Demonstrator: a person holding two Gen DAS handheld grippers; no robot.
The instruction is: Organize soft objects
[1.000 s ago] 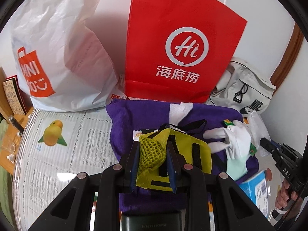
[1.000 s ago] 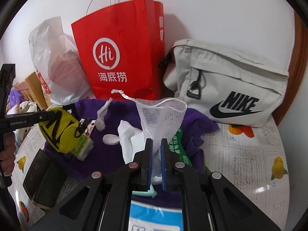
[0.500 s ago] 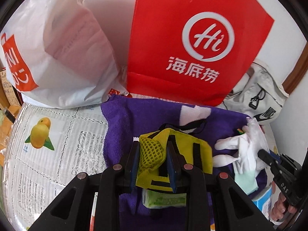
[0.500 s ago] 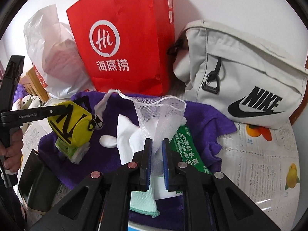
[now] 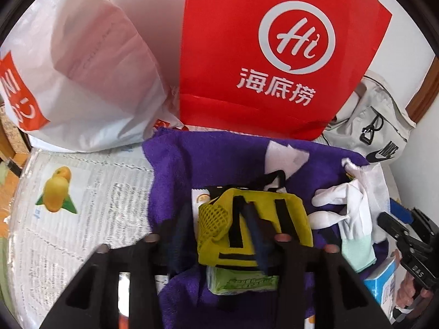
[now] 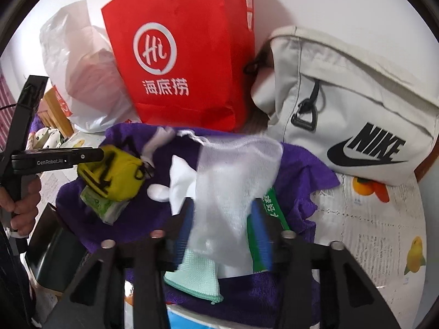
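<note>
- Yellow pouch [image 5: 255,227] sits on a tissue pack [image 5: 241,282], on the purple towel [image 5: 175,170].
- My left gripper [image 5: 216,238] is spread around it, releasing.
- Right gripper [image 6: 222,233] is spread too; mesh bag [image 6: 236,189] lies loose between.
- Next, probably: retreat both without snagging.

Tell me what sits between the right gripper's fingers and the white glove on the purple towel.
The white mesh bag hangs between the right gripper and the white glove, draped over most of it. The jaws are spread on either side of the mesh.
</note>
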